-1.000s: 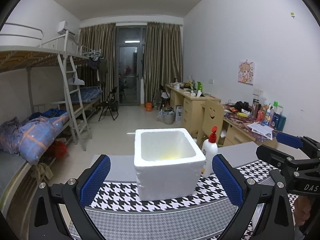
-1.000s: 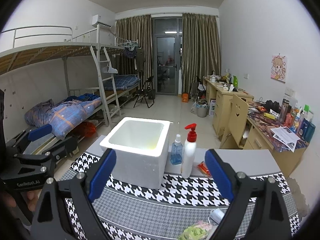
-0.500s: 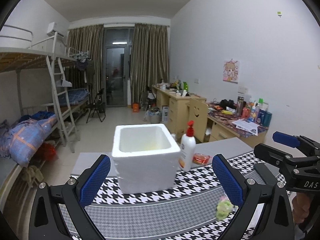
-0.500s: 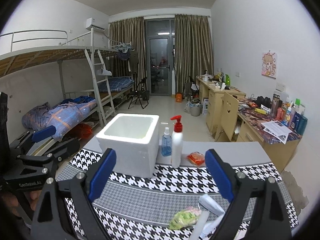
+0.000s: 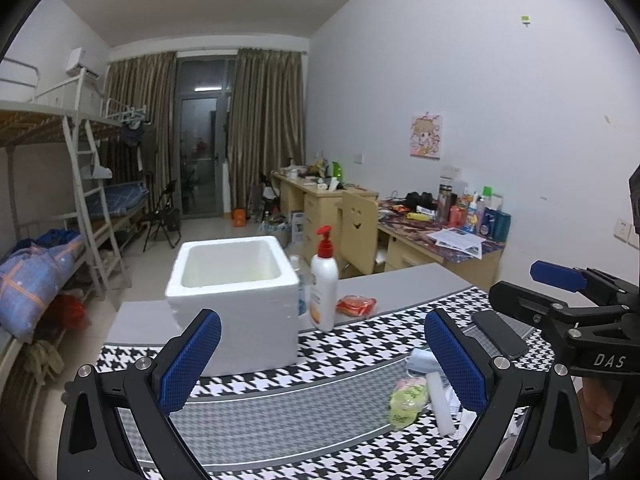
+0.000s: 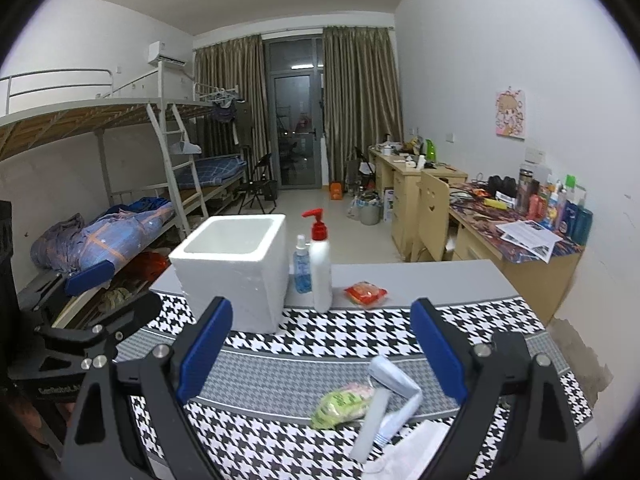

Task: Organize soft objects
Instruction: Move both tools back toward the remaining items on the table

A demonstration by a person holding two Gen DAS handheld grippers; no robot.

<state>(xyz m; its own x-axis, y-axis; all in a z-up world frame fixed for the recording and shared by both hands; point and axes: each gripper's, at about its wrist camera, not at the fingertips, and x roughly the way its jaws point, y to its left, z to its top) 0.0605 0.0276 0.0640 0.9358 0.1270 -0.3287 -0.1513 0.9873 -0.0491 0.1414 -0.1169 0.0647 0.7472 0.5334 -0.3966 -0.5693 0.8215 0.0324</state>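
Both grippers hang above the near edge of the table, each with its jaws spread wide and nothing between them. The left gripper fills the bottom of its own view; its blue pads frame the white foam box, which sits left of centre. The right gripper occupies the lower middle of its view, and under its span, low and right of centre, lies the small heap that the task seems to concern — a soft yellow-green packet, a bent white tube and some pale paper or film at the very bottom edge. In the left view the same packet shows at lower right, partly behind the right-hand pad.

The box stands open-topped on the houndstooth cloth, most likely as the bin for the soft things, which would explain why both tools are held back and open: a reach for the heap looks like the step in hand, with nothing yet gripped. Just right of the box stand a red-topped pump bottle and a blue spray bottle, touching or nearly so — upright and easy to knock on the way to the box. A red packet lies flat on the bare grey strip beyond the cloth. A dark phone rests at right in the left view.
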